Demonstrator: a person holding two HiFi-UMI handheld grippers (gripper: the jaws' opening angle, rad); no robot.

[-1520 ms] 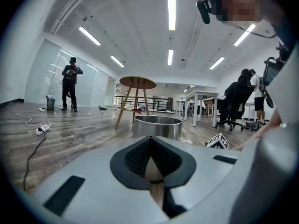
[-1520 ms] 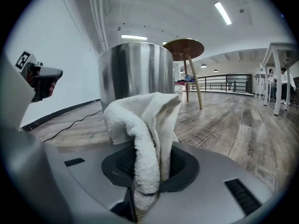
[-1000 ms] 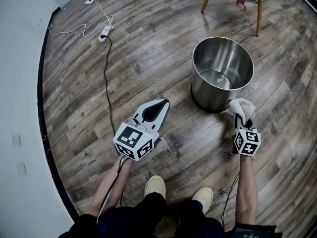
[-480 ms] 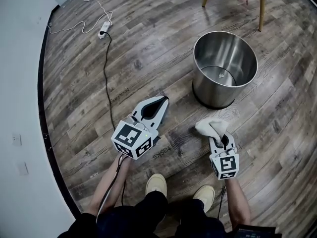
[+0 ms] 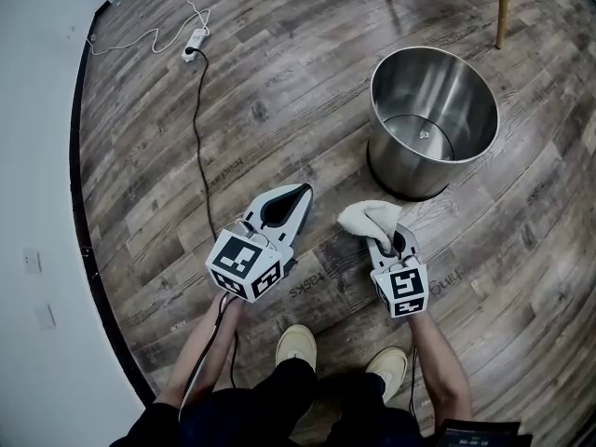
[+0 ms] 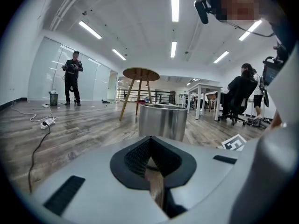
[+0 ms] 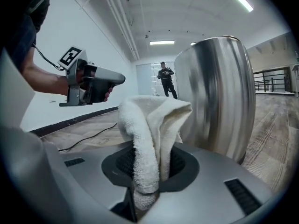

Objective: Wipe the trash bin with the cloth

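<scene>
A round steel trash bin (image 5: 433,119) stands upright on the wood floor, its inside bare. My right gripper (image 5: 382,233) is low over the floor just in front and to the left of the bin, apart from it, shut on a bunched white cloth (image 5: 367,218). In the right gripper view the cloth (image 7: 149,125) sticks up from between the jaws, and the bin wall (image 7: 217,92) is close on the right. My left gripper (image 5: 302,193) is held to the left of the cloth, shut with nothing in it. Its own view shows the bin (image 6: 163,120) ahead.
A black cable (image 5: 198,138) runs up the floor to a white power strip (image 5: 194,43). Wooden table legs (image 5: 503,7) stand behind the bin. A white wall (image 5: 37,203) lines the left. The person's shoes (image 5: 296,347) are below the grippers. Other people (image 6: 72,76) are far off.
The right gripper has carried the cloth away from the bin's near right side, leftward and back toward the feet. The left gripper has barely moved.
</scene>
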